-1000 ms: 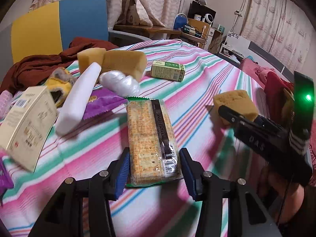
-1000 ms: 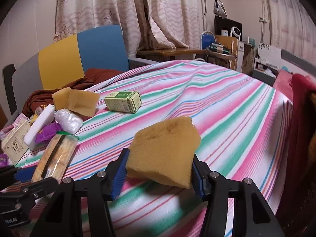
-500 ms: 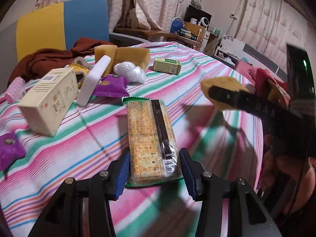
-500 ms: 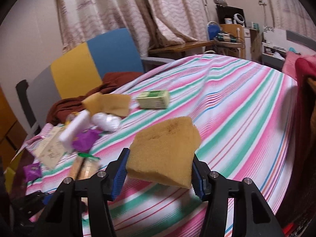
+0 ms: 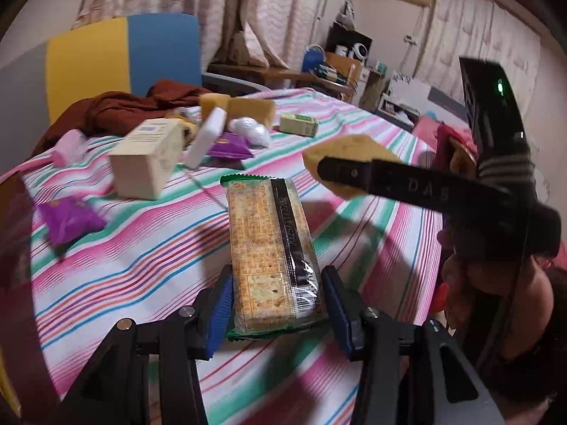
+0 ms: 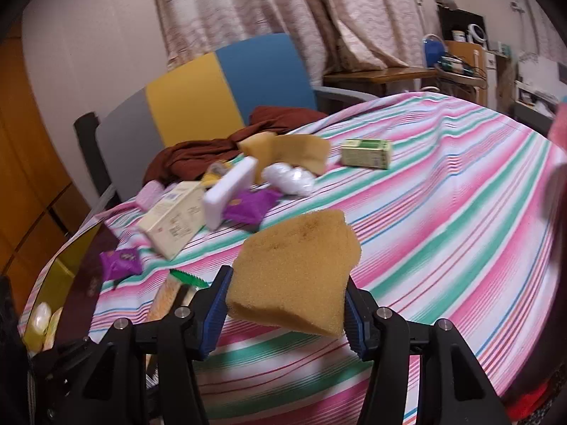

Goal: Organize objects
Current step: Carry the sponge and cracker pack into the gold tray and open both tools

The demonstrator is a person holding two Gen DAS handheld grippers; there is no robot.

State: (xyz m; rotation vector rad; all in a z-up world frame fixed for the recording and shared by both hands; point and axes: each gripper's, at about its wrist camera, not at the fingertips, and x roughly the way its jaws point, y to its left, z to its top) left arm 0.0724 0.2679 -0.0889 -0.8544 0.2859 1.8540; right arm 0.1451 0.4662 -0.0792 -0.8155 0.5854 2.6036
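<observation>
Left tongs (image 5: 276, 310) clench a cracker packet (image 5: 271, 258); right tongs (image 6: 283, 313) clench a yellow sponge (image 6: 294, 276) above the striped bed (image 6: 443, 212).

Cracker packet (image 5: 271, 255): near end sits between the blue pads, its bottom corners covered by them. In the right wrist view only its green far end shows; the rest is behind the left gripper (image 6: 198, 315).

Sponge (image 6: 296, 278): near edge lost behind the right gripper's fingers (image 6: 214, 313). In the left wrist view a black finger (image 5: 354, 173) crosses it.

Print on the cream box (image 5: 147, 157) too blurred to read. Same for the green carton (image 6: 368, 152).

Far pile: small yellow item behind the white block (image 6: 228, 191), mostly covered, unidentifiable.

Near left: yellow container (image 6: 65, 276) cut by the picture edge; pale contents unclear.

Far shelf clutter (image 5: 349, 53) too small to tell.
</observation>
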